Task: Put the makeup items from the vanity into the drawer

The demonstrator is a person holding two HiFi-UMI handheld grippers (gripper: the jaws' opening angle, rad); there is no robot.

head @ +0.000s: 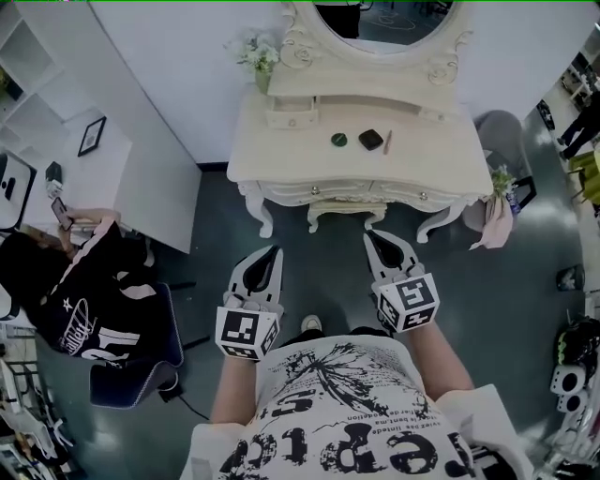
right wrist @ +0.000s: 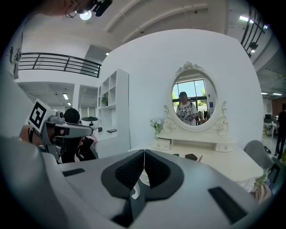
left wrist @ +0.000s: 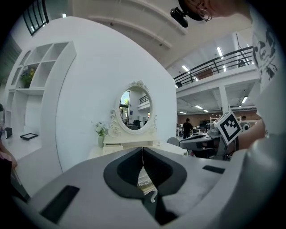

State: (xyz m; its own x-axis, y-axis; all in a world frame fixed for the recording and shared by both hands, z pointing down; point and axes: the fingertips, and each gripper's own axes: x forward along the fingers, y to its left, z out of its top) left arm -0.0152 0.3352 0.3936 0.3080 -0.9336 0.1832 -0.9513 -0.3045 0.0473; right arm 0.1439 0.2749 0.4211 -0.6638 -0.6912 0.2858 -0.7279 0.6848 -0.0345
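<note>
The cream vanity point(head: 281, 159) stands ahead of me below its oval mirror point(head: 384, 23). On its top lie a round dark green item point(head: 338, 140), a black square compact point(head: 370, 140) and a thin pencil-like stick point(head: 387, 142). Two front drawers point(head: 314, 190) look closed. My left gripper point(head: 277, 250) and right gripper point(head: 368, 235) hover over the floor in front of the vanity, short of it, both shut with nothing between the jaws. The right gripper view shows the compact point(right wrist: 191, 156) far beyond the shut tips point(right wrist: 144, 154). In the left gripper view the tips point(left wrist: 143, 150) also meet.
A vase of flowers point(head: 261, 61) and small drawer boxes point(head: 291, 117) stand at the vanity's back left. A grey chair point(head: 502, 131) and a pink cloth point(head: 497, 220) stand to the right. At the left a seated person point(head: 75, 291) is at a white desk point(head: 122, 178).
</note>
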